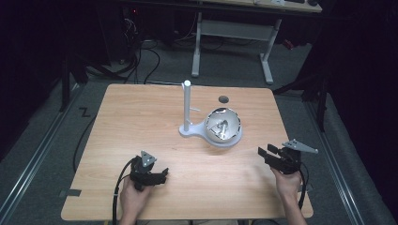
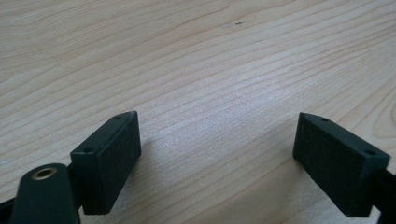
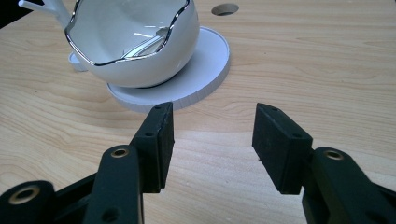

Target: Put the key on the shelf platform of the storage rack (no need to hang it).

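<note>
- Where the high view looks down on the pale wooden bench [image 1: 141, 122], a white bowl with a wavy silver rim [image 1: 224, 125] sits on the round disc of a white plastic stand [image 1: 206, 133], right of the bench's middle.
- From the stand's left end rises a white upright post [image 1: 187, 105], and a small round hole [image 1: 223, 99] lies in the bench top just behind the bowl.
- At the near left, a hand [image 1: 133, 197] holds the left tool [image 1: 159, 174] low over the wood, its jaws apart and pointing right, well apart from the bowl.
- At the near right, the other hand [image 1: 287, 182] holds the right tool [image 1: 265, 153], jaws apart, aimed left toward the bowl.
- Seen in the left gripper view, the left tool [image 2: 217, 140] stands wide open over bare wood grain, nothing between its black jaws.
- Seen in the right gripper view, the right tool [image 3: 213, 135] is open and empty, the bowl [image 3: 135, 39] on its disc [image 3: 205, 70] near ahead and to the left; something shiny lies inside the bowl, too unclear to name.
</note>
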Tool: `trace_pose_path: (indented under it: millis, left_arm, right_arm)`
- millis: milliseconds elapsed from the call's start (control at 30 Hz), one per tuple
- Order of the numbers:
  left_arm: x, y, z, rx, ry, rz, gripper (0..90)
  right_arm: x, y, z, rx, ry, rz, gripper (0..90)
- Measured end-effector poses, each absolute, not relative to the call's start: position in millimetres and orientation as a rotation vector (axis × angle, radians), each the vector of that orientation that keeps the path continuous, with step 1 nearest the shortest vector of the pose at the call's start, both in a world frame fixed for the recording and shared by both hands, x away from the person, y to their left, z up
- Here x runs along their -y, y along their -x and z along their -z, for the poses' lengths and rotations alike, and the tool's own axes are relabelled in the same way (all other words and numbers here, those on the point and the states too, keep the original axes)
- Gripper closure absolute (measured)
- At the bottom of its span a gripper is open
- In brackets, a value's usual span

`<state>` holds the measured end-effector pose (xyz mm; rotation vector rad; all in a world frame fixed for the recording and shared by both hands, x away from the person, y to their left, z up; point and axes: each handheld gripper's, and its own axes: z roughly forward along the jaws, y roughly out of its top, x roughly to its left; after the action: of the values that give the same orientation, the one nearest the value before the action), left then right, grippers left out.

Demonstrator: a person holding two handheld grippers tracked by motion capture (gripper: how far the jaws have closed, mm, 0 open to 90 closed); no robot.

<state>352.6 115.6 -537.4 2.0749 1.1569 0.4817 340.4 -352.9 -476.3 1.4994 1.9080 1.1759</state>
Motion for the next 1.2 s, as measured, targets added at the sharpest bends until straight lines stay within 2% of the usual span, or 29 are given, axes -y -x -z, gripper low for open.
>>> trace_pose_path:
  millis: [733, 1000, 1200]
  left_arm:
    - [-116, -353, 537, -1.157, -2.075, -0.482, 15.5]
    - [-116, -353, 537, -1.157, -2.075, -0.482, 15.5]
    - [-115, -353, 538, -1.157, -2.074, -0.484, 15.4]
  right_arm:
    - [334, -339, 510, -1.973, -1.495, -1.065, 46.1]
    - [326, -339, 529, -2.004, -1.487, -0.956, 42.8]
    - [319, -341, 531, -2.045, -1.462, -0.868, 38.7]
